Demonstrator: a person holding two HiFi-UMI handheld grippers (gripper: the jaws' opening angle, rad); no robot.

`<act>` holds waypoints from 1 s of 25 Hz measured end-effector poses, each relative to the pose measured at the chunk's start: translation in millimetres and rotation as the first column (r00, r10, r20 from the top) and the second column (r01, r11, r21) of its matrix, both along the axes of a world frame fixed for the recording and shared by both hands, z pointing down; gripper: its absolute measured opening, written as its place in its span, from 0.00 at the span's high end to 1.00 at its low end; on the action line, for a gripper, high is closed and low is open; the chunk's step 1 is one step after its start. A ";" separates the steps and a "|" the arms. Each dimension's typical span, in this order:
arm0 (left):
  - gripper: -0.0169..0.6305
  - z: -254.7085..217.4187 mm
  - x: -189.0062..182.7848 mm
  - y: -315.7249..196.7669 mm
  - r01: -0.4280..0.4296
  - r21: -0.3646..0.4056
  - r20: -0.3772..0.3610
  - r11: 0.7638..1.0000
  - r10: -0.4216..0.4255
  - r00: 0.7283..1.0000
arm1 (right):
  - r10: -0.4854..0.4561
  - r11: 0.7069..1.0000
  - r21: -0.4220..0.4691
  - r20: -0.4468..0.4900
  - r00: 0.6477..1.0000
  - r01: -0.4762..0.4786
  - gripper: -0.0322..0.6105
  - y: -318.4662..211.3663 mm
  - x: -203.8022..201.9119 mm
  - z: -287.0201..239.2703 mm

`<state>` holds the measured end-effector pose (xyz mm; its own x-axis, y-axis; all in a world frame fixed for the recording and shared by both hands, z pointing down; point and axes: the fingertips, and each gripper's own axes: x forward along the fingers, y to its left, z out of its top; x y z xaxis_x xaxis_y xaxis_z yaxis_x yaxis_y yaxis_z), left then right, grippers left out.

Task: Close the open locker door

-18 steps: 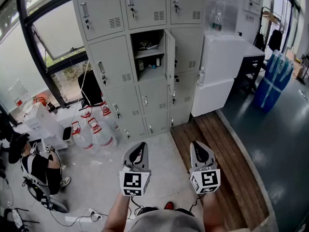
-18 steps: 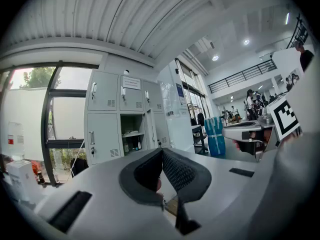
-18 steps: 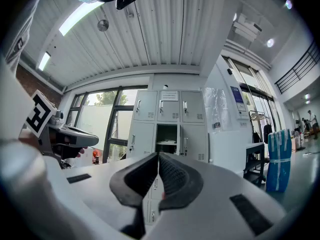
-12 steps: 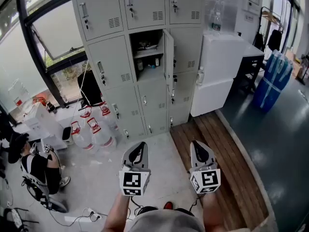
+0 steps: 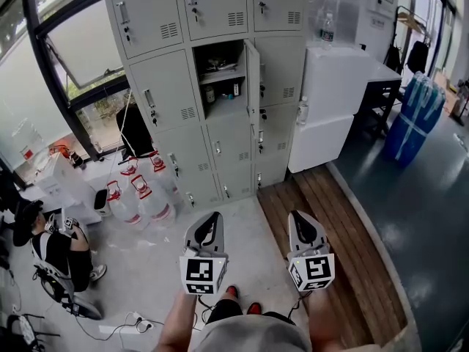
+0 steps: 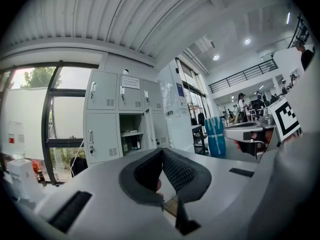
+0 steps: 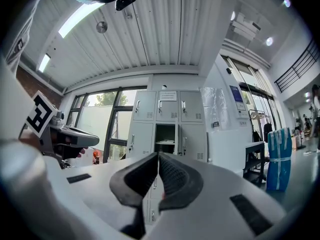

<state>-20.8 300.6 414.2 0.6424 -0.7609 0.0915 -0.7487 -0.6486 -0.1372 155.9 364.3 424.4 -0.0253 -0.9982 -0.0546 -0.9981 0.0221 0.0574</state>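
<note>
- A room with a pale concrete floor [image 5: 146,270], a strip of wooden boards [image 5: 330,233] on the right, and a big window [image 5: 73,50] on the left wall.
- A bank of grey lockers [image 5: 165,94] stands against the far wall, three columns wide.
- The locker door [image 5: 252,86] belongs to the middle column, second row from the top. It is hinged on its right side and swung out, so it shows nearly edge-on.
- Behind it the compartment [image 5: 222,75] stands open, with a shelf and some small items too small to name.
- Clear water jugs [image 5: 139,200] with red handles sit on the floor at the foot of the left column.
- A white cabinet [image 5: 337,86] stands just beside the lockers on the right, with a bottle [image 5: 327,28] on top.
- A blue wrapped bundle [image 5: 414,119] stands farther right.
- A seated person [image 5: 58,251] is at the left edge.
- The left claw [image 5: 211,222] is held level and points toward the lockers, well apart from them. Its pads meet at the tips and nothing is gripped.
- The right claw [image 5: 303,222] is held beside it, also level, with its pads pressed together and holding nothing.
- Both claws are low in the head view, with the open door well ahead of them and untouched.
</note>
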 end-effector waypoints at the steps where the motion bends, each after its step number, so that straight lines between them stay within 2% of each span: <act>1: 0.94 -0.3 1.5 -2.0 0.000 0.002 0.000 1.000 0.000 1.000 | 0.000 1.000 0.001 0.001 1.000 0.000 0.92 -1.7 1.3 0.4; 8: 0.94 0.2 15.2 -22.0 -0.007 0.006 0.015 1.000 0.007 1.000 | 0.002 1.000 0.009 0.001 1.000 -0.002 0.92 -19.3 14.3 4.0; 15: 0.94 9.2 33.7 -67.8 -0.022 0.002 0.022 1.000 0.022 1.000 | 0.018 1.000 0.003 0.000 1.000 -0.018 0.92 -61.8 32.0 11.7; 25: 0.94 9.4 53.5 -197.0 -0.039 -0.005 0.013 0.999 0.039 0.999 | 0.023 1.000 -0.004 -0.009 1.000 -0.023 0.92 -186.8 45.8 10.7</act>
